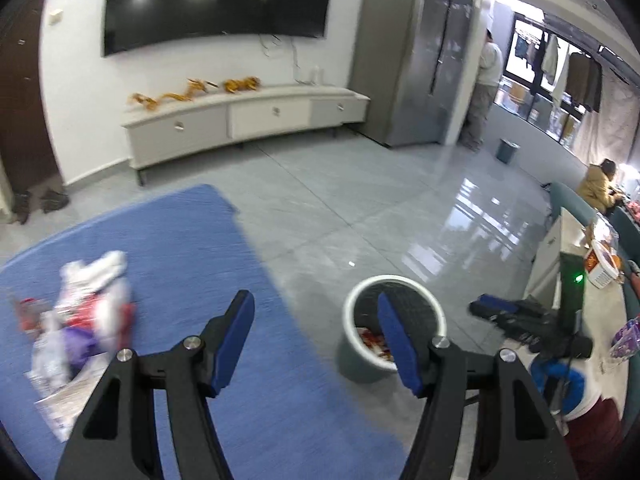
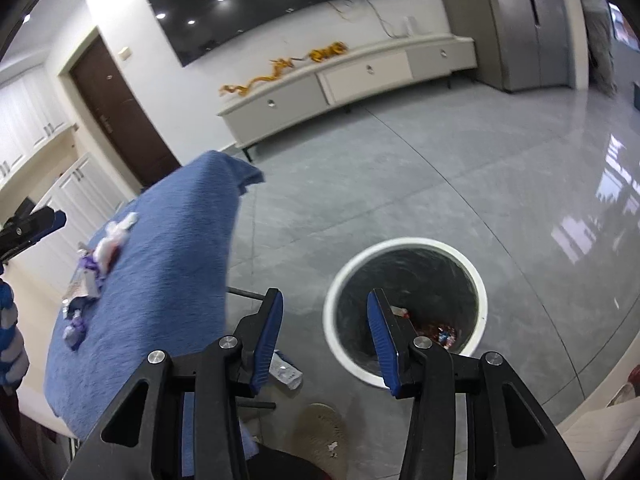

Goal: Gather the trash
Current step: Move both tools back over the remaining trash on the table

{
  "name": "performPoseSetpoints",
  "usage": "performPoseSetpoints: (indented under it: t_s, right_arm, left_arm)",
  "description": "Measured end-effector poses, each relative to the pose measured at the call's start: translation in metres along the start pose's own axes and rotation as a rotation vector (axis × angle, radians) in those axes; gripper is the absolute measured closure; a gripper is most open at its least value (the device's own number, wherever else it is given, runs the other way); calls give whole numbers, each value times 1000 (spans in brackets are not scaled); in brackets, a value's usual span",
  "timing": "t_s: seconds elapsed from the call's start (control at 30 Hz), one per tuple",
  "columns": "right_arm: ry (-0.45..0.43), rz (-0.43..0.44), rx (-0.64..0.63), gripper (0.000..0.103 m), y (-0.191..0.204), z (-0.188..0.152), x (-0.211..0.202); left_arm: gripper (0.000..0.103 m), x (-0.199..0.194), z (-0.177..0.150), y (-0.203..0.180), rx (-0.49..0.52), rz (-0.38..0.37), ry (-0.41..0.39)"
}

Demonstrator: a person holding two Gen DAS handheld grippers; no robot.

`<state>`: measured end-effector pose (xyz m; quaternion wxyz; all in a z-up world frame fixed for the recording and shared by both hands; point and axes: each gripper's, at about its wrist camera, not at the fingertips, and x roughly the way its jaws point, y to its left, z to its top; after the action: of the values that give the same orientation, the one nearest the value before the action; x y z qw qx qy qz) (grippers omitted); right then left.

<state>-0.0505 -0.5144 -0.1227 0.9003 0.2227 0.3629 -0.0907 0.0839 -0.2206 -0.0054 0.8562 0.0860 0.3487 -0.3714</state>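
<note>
Trash pile [image 1: 86, 320] (white crumpled paper, red and purple wrappers, a flat printed sheet) sits on the blue-cloth counter [image 1: 192, 248], toward its left side in the left wrist view. Same pile in the right wrist view, strung along the counter's far-left edge [image 2: 100, 256]. One clear wrapper [image 2: 286, 372] lies on the floor just beside the counter, below the right jaws.

Bin [image 2: 404, 308]: round, white rim, dark inside, standing on the grey tile floor [image 2: 440, 184] right of the counter. Red and mixed scraps at its bottom [image 2: 438, 330].

Left gripper [image 1: 316, 338]: jaws apart, nothing between them, over the counter's right edge with the bin behind the right finger. Picture is motion-blurred.

Right gripper [image 2: 324, 334]: jaws apart, empty, above the floor between counter and bin; right finger overlaps the bin rim in view.

Background: wall TV [image 1: 218, 0], low white cabinet [image 1: 244, 116] with orange decoration, grey fridge [image 1: 412, 52], a person [image 1: 486, 84] standing beside it, another person seated far right [image 1: 600, 188].
</note>
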Motion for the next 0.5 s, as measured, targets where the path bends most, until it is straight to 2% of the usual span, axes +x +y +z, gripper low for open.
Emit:
performPoseSetpoints:
  t_s: [0.13,0.3,0.37,0.43,0.5]
  right_arm:
    - [-11,22,-49,59,30,1,-15]
    - [-44,50,-126,59,81,9,-36]
    - [-63,57,-150,59,99,13,-45]
    - [-83,64,-175,57,119,16,-56]
    - [-95,64,-202,56,136,18,-64]
  left_arm:
    - [41,-54,-20,41,-31,55,-30]
    - [40,-121,-47,88,-38,175,-106]
    - [37,-144,-59,105,-54,220,-132]
    - [29,-168,-75,121,-76,261,-160]
    - [27,-189,-93,137,-105,284,-187]
